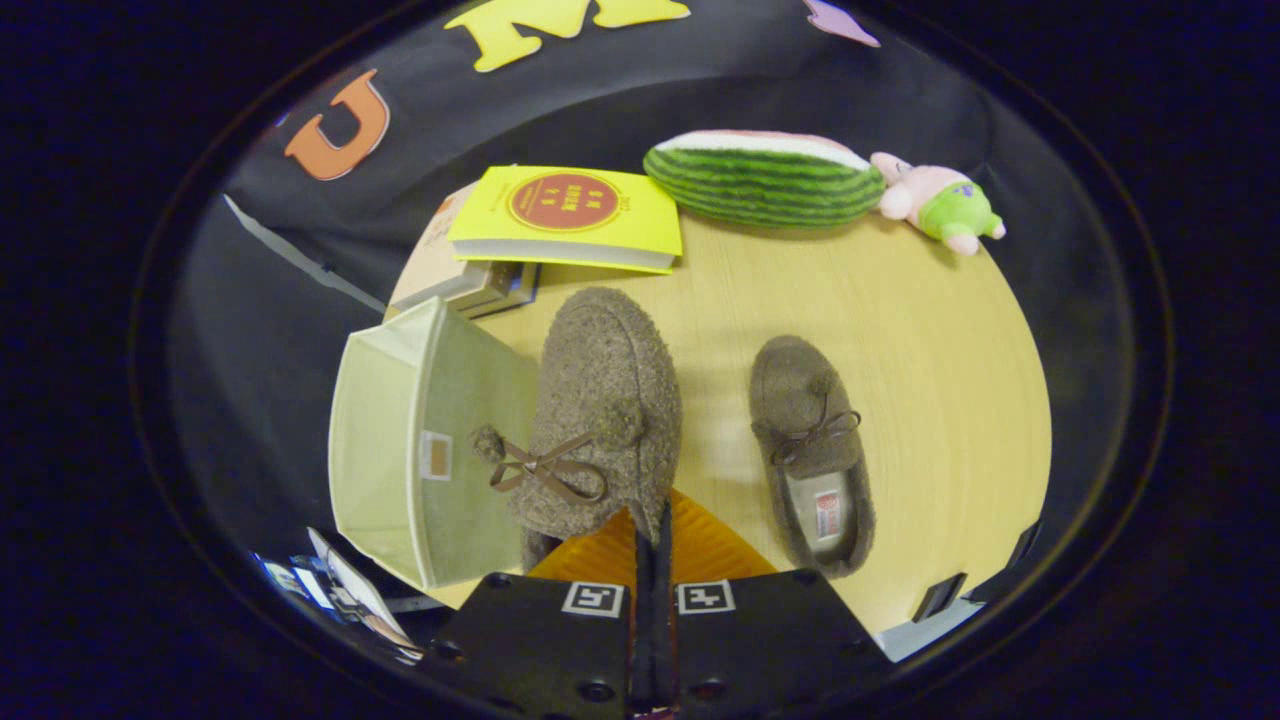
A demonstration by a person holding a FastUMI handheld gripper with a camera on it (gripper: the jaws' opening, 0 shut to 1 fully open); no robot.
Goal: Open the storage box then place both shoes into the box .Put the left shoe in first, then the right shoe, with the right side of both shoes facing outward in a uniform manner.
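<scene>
A brown fuzzy slipper [605,400] with a bow and pompoms hangs just ahead of my fingers, its toe pointing away. My gripper [650,535] is shut on its heel rim, and it looks lifted off the wooden table [900,330]. It hangs beside the pale green storage box [400,440], which stands at the table's left edge with a pale panel raised on its far-left side; I cannot tell how far the box is open. The second matching slipper [812,450] lies flat on the table to the right of my fingers, opening up, toe pointing away.
A yellow book [565,215] rests on a stack of books [480,285] beyond the box. A watermelon plush [765,178] and a pink and green plush toy [940,205] lie along the table's far edge. The table's right edge curves close to the second slipper.
</scene>
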